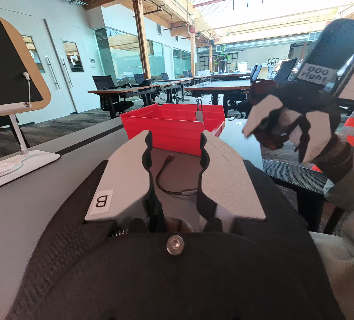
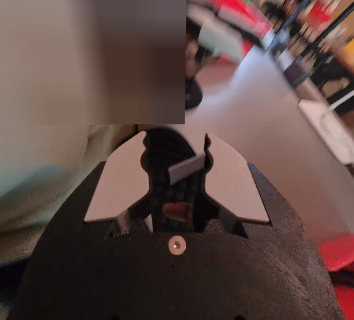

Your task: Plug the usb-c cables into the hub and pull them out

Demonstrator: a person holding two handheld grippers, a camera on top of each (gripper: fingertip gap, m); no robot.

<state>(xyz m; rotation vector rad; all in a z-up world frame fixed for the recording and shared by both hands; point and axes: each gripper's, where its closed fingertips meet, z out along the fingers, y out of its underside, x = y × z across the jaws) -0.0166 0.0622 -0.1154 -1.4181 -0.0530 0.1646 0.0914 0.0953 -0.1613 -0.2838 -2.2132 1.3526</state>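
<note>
A small grey hub (image 1: 189, 193) with a short black cable (image 1: 161, 173) lies on the grey table (image 1: 57, 186); its plug end (image 1: 169, 157) points toward a red bin (image 1: 172, 134). My left gripper (image 1: 175, 138) is open just above the table, one finger on each side of the hub and cable, not touching them. A second grey adapter with a cable (image 1: 199, 116) leans inside the bin. My right gripper (image 1: 275, 148) is open and empty, raised in the air to the right. The right wrist view is motion-blurred and shows the right gripper (image 2: 176, 138) open.
A dark panel in a wood frame (image 1: 19, 80) stands on a white stand (image 1: 28, 159) at the left. The table's right edge borders a black chair (image 1: 297, 176). Rows of desks and office chairs (image 1: 115, 90) lie beyond. The red bin's corner (image 2: 337, 259) shows in the right wrist view.
</note>
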